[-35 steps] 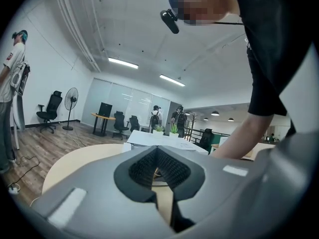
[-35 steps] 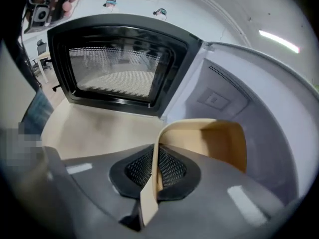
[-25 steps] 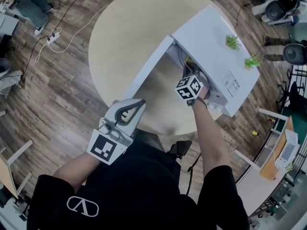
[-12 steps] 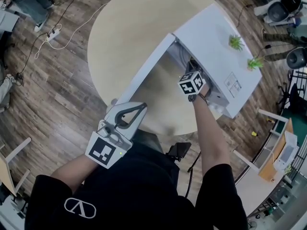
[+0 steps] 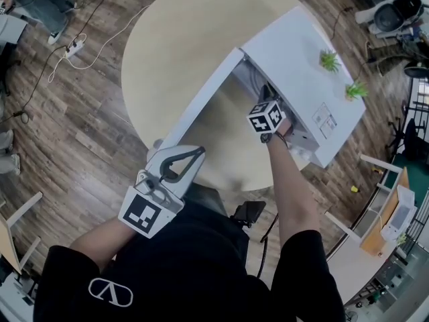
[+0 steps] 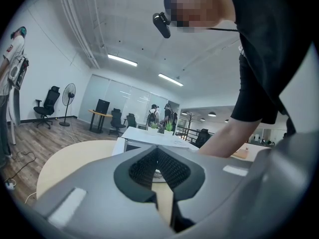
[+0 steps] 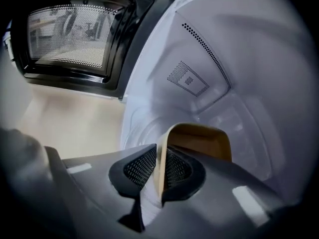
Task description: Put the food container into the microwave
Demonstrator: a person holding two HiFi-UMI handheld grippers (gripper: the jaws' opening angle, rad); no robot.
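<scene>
Seen from above, a round pale wooden table [image 5: 181, 39] stands on a dark plank floor [image 5: 74, 133] and carries a white microwave [image 5: 295, 66] with its door [image 5: 201, 106] swung wide open toward the person. Two small green plants [image 5: 326, 60] sit on top of the microwave. The right gripper [image 5: 265, 96] reaches down at a slant into the open cavity, its marker cube just outside the opening. In the right gripper view, the right gripper [image 7: 160, 156] pinches the thin upright wall of a tan food container [image 7: 199, 141] between its two dark ribbed pads [image 7: 139, 167]. Its jaws have just been easing apart a little, yet the wall sits between them with both pads close against it. The food container is inside the microwave, low against the white cavity floor, with the perforated glass of the door [image 7: 75, 34] showing to the left. The left gripper [image 5: 199, 151] hangs near the person's body, over the near edge of the table and just beside the outer end of the door. In the left gripper view, the left gripper [image 6: 157, 151] has its jaws closed tip to tip, with nothing between them.
</scene>
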